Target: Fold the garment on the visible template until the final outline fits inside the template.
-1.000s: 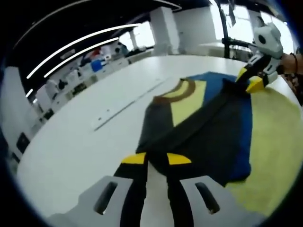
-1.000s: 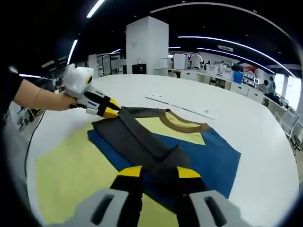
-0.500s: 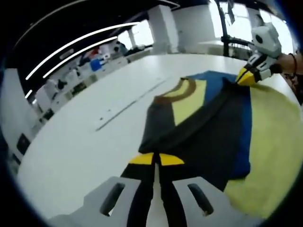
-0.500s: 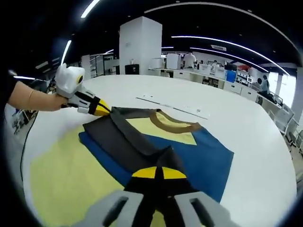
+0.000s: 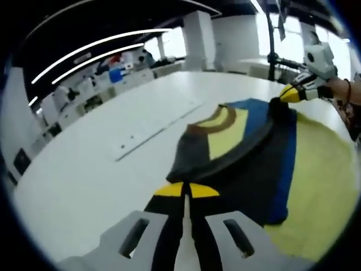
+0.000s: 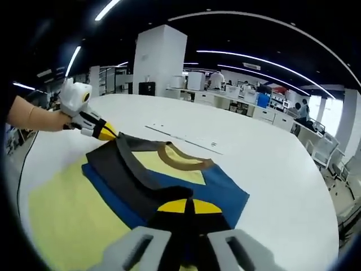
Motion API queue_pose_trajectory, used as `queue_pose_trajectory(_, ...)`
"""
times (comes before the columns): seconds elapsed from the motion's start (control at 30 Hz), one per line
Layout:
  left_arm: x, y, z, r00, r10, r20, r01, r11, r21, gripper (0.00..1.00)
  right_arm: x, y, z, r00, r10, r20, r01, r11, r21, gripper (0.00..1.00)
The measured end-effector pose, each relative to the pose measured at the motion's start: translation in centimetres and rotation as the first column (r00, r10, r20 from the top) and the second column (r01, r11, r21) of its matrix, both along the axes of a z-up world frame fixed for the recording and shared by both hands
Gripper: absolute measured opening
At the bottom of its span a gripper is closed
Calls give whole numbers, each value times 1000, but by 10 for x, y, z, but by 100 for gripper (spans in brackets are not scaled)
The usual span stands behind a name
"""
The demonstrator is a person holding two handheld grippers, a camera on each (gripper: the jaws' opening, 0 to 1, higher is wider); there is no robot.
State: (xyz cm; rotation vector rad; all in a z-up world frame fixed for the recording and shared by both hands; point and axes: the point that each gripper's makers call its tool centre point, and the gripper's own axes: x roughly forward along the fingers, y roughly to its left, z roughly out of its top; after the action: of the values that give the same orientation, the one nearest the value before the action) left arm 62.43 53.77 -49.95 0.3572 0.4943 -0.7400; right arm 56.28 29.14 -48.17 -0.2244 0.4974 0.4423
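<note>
Pinching garment (image 6: 141, 175) in both tongs (image 5: 186, 190) (image 6: 189, 206), white table (image 5: 101, 169), open office

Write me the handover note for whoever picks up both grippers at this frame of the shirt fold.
Left gripper: shut on the shirt's dark edge.
Right gripper: shut on the same dark edge at its other end.
The shirt lies on the yellow template on the white table, collar up, a dark fold raised between the grippers.
Done: both ends gripped.
Left: lay the fold over, then check that the outline sits inside the template.
</note>
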Motion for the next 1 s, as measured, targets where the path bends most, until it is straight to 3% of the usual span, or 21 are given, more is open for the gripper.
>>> queue_pose_trajectory(0.23,-5,-9,17,999,-53,8,54,996,-72,0,2,-6,7,1000,-19,17,19,1000,8,0)
queue_pose_trajectory(0.7,-9,-22,36,996,-93,-4,92,987,-133,0,3,-25,26,995,-84,50,81,995,54,0)
queue_pose_trajectory(1.0,2,-30,46,996,-93,3,92,985,-146,0,1,-36,22,994,-110,5,109,990,85,0)
